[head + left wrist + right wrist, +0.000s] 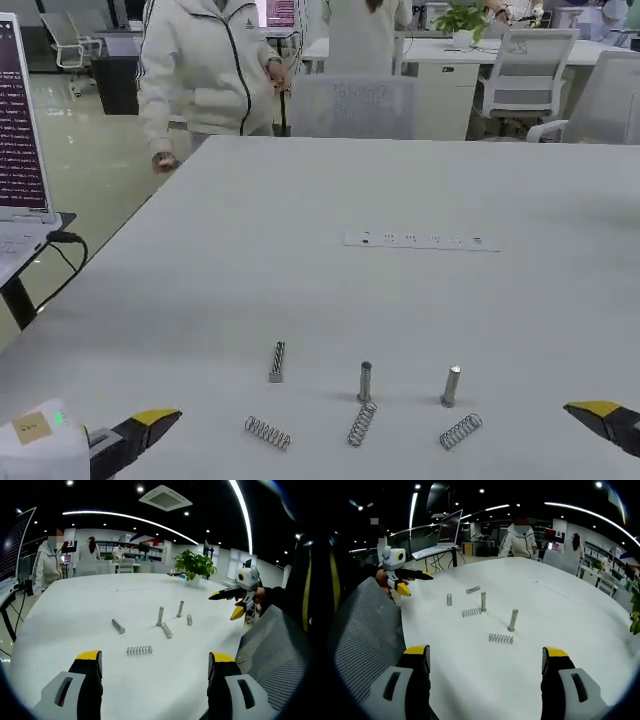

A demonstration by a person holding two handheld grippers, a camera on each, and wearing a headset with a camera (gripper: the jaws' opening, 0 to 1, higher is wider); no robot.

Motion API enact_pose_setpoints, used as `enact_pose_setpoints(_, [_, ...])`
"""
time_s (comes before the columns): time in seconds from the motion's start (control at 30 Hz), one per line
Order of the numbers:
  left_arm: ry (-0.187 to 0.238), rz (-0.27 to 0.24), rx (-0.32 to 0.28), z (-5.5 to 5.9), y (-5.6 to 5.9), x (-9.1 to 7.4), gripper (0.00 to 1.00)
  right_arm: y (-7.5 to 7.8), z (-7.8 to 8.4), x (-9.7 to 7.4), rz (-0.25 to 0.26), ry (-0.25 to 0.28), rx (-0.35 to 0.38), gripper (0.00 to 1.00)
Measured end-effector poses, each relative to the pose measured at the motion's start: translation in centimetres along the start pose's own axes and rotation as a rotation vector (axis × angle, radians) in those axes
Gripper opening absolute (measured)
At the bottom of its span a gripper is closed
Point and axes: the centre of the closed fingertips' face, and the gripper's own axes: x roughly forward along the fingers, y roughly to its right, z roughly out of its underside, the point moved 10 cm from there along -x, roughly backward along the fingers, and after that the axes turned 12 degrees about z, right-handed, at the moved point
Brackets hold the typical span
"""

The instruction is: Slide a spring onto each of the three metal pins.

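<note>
Head view, lower frame: three springs (pixel 362 423) loose beside bare pins (pixel 365 381), none threaded; left claw (pixel 154 656) and right claw (pixel 485 652) spread, empty.

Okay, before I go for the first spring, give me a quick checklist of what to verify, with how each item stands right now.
1. The left gripper is open and holds nothing: ok.
2. The right gripper is open and holds nothing: ok.
3. The left spring, middle spring and right spring lie loose on the table, none on a pin: ok.
4. The middle pin and right pin stand upright: ok.
5. The left pin stands upright: not ok, it lies on its side.
</note>
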Motion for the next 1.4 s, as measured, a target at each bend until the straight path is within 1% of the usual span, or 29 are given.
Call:
enact_pose_setpoints(0.23, [0.001, 0.000, -0.007, 0.07, -0.09, 0.02, 0.84, -0.09, 0.10, 0.09, -0.005, -0.009, -0.002, 0.91])
enact_pose_setpoints(0.6, [0.006, 0.003, -0.003, 0.02, -0.13, 0.03, 0.84, -0.07, -0.06, -0.01, 0.001, -0.003, -0.003, 0.91])
enact_pose_setpoints(0.9, [0.005, 0.000, 0.008, -0.16, -0.03, -0.13, 0.83, -0.14, -0.25, -0.24, 0.007, 0.012, -0.002, 0.91])
enact_pose_setpoints(1.4, [0.006, -0.007, 0.010, -0.17, -0.14, -0.15, 0.83, -0.02, -0.28, -0.07, 0.004, 0.013, -0.003, 0.91])
